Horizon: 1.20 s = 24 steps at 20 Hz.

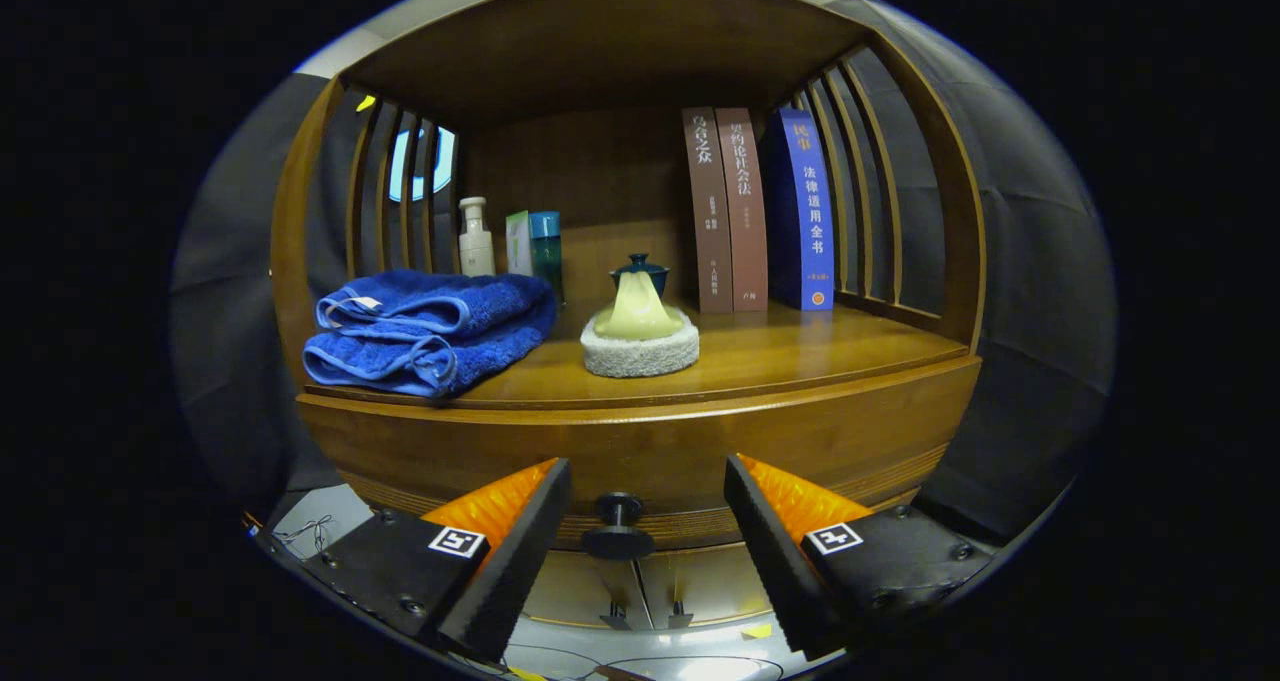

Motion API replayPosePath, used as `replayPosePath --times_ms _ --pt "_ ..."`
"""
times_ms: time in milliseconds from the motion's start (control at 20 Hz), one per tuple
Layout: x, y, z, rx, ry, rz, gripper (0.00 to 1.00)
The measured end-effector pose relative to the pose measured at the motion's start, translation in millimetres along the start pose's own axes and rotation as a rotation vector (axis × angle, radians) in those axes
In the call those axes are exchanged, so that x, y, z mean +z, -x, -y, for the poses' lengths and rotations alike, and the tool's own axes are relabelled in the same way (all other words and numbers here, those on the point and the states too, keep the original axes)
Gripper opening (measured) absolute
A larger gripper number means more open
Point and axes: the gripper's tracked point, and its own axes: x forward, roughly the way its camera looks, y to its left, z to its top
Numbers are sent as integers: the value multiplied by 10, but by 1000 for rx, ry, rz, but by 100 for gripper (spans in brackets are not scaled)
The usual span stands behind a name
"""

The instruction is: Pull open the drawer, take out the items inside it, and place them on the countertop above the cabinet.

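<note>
A wooden cabinet has a curved drawer front (640, 441) under its countertop (790, 351). A dark round knob (618, 526) sticks out from the drawer's lower middle. My gripper (648, 531) is open, its two fingers standing either side of the knob without touching it. The drawer looks closed, and its inside is hidden.
On the countertop lie a folded blue towel (430, 326), a white sponge pad with a pale cloth and a dark teal lidded cup (640, 326), bottles (477, 239) at the back left and three upright books (760, 211) at the back right. Slatted wooden sides flank the shelf.
</note>
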Motion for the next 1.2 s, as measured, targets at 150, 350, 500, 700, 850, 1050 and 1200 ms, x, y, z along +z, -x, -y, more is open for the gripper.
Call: replayPosePath --times_ms 150,350,500,700,850,1050,1200 --pt "105 119 -7 11 2 21 100" --pt "430 344 -22 21 8 82 100" --pt "706 627 -9 21 23 152 100" --pt "1025 1087 -44 26 27 219 100" --pt "1208 1413 -81 40 22 261 100" --pt "1402 1815 -70 43 19 307 100" --pt "1458 2056 -73 49 20 313 100"
